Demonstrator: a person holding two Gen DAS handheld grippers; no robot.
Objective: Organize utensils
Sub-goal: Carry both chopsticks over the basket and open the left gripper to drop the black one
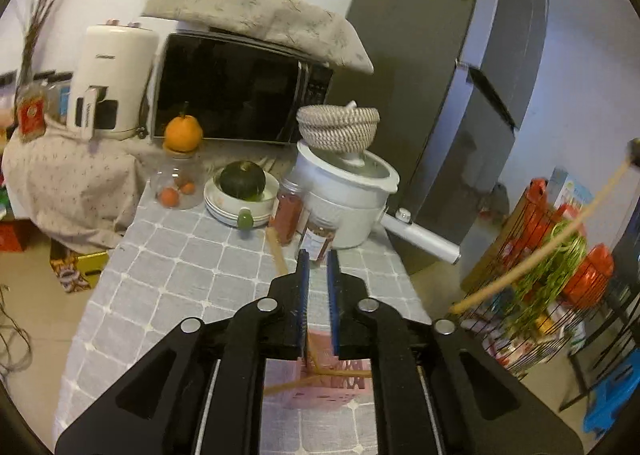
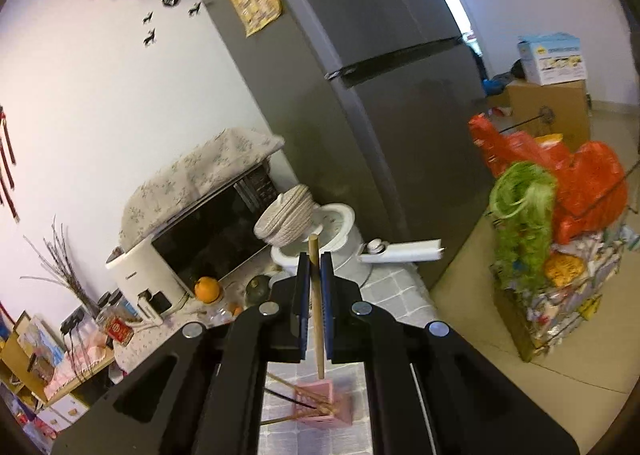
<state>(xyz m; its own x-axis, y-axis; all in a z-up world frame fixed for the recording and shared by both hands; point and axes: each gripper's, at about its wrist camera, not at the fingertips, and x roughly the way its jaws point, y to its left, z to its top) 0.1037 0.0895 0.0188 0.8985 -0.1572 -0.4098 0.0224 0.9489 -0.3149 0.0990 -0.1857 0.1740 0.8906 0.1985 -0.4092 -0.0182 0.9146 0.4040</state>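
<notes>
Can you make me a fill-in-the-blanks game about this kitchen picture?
1. The right claw is holding a wooden ____.
2. The small crate below that claw is colored ____.
3. The orange sits on top of a clear ____.
4. The woven basket rests on a white ____.

Missing words: stick; pink; jar; pot

I see a matt checked cloth over the table, and a glossy dark glass door on the microwave. The far basket looks like rough woven rope. My right gripper clamps a smooth wooden stick above a pink plastic crate.
</notes>
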